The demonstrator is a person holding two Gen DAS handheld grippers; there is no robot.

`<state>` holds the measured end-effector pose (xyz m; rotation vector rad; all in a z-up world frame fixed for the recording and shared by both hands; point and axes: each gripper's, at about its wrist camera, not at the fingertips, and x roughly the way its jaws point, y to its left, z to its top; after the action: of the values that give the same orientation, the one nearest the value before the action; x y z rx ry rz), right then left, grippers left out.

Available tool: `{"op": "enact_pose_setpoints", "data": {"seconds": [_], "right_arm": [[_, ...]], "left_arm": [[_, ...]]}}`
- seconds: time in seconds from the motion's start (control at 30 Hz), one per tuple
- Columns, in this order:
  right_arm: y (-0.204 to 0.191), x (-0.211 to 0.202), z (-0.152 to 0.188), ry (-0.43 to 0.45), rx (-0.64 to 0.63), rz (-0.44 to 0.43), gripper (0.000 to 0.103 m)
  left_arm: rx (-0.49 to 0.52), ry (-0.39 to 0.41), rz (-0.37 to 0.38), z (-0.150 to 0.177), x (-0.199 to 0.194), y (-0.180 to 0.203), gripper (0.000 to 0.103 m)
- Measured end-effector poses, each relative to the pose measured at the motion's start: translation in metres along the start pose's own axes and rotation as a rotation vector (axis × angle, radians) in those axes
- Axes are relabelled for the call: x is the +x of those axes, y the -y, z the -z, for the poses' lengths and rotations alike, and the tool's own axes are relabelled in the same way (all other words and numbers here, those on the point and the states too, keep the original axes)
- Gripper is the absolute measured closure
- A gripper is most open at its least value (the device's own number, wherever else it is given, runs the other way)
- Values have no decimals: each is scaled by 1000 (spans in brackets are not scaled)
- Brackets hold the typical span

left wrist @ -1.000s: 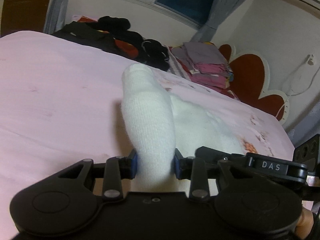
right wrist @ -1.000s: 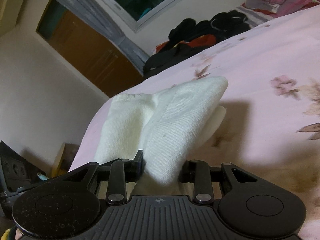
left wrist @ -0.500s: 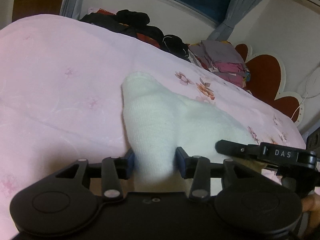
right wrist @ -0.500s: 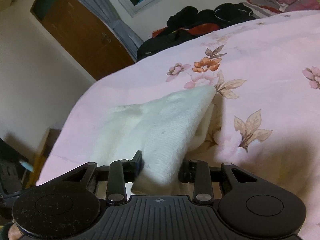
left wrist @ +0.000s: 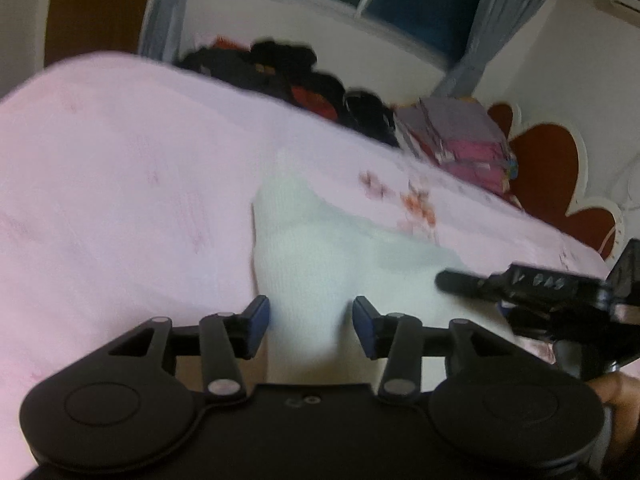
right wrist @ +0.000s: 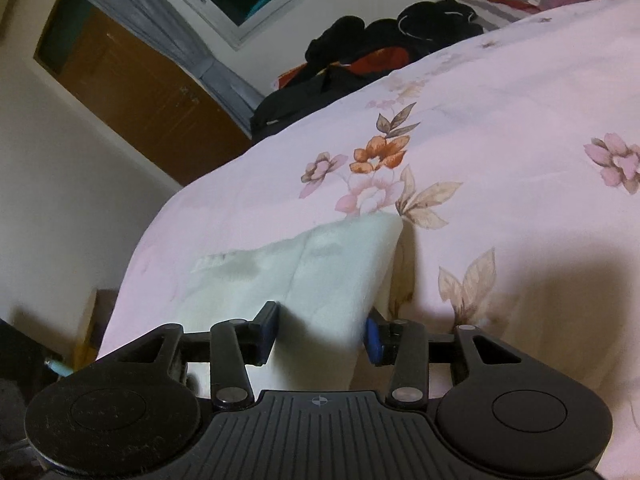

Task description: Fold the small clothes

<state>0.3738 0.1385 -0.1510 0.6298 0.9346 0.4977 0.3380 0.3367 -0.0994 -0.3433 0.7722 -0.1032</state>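
A small white knitted garment (left wrist: 312, 248) lies folded on the pink flowered bedsheet (left wrist: 120, 184). My left gripper (left wrist: 311, 326) has its blue pads on either side of the garment's near left corner, shut on it. My right gripper (right wrist: 322, 330) is shut on the near right corner of the same garment (right wrist: 332, 272), which rests low on the sheet (right wrist: 500, 128). The right gripper's body also shows in the left wrist view (left wrist: 520, 284), close beside the garment.
A heap of dark clothes (left wrist: 304, 80) and a stack of folded pink and grey clothes (left wrist: 460, 140) lie along the bed's far side. A red flower-shaped headboard (left wrist: 548, 168) is at the right. A brown door (right wrist: 132, 92) stands past the bed's left edge.
Both grippers have brought the white garment down from a raised, hanging hold to lie low on the sheet. The left view has tilted and blurred with motion.
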Motion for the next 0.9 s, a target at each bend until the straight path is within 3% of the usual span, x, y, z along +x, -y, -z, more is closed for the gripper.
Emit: {"op": "enact_pose_setpoints", "data": {"seconds": [0.17,0.37,0.57,0.63,0.73,0.9], "right_arm": [[-12,8,-5,25,-78,18,61],[-14,8,-8,51,-144,22,81],[-28,14,-9,72,-336,25,91],[-31,19,-10,81,-398,24,92],[-24,35,-10,66,-459,92,92],[-4,38,-11,56,-401,128,91]], "left_arm": [[-1,38,15,-17,0,9,59],[-1,41,12,-24,23,19,59],[9,47,-19,-17,38,16,59],[18,40,-43,-15,44,14,59],[55,44,-72,-10,48,16,59],[101,48,-94,-7,47,23,59]]}}
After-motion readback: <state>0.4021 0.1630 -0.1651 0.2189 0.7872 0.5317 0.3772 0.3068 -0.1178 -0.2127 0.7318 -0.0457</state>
